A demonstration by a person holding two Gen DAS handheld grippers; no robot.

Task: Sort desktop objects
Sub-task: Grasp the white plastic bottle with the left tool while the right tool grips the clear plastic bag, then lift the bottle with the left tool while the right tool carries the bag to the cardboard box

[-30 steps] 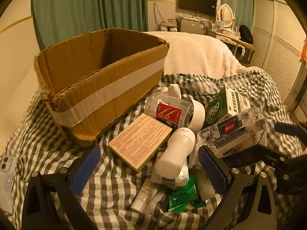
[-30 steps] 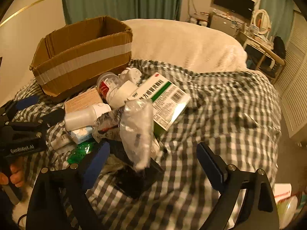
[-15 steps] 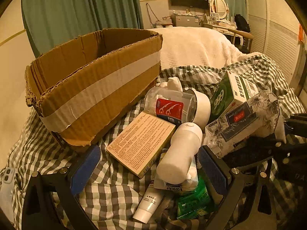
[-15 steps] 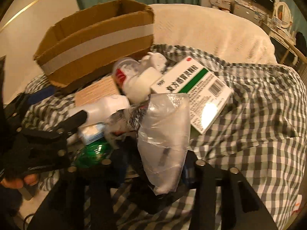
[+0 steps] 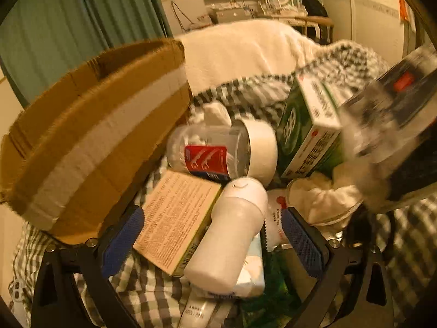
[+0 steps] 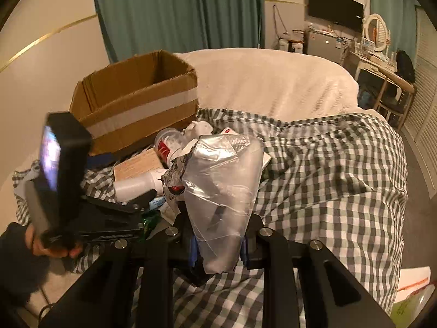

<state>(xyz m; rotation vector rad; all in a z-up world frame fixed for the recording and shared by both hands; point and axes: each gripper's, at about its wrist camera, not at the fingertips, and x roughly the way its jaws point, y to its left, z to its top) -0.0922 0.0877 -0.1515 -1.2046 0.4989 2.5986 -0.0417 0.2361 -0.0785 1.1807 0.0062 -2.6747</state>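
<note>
Between my right gripper's (image 6: 217,246) closed pads the plastic-wrapped packet (image 6: 222,180) has just lifted off the near pile, ready for the cardboard box (image 6: 142,101) far left, while my left gripper (image 5: 211,235) hovers wide open, holding nothing

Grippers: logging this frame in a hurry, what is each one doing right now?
Left gripper: open, holding nothing, poised around the white bottle.
Right gripper: closed on the clear plastic packet.
</note>
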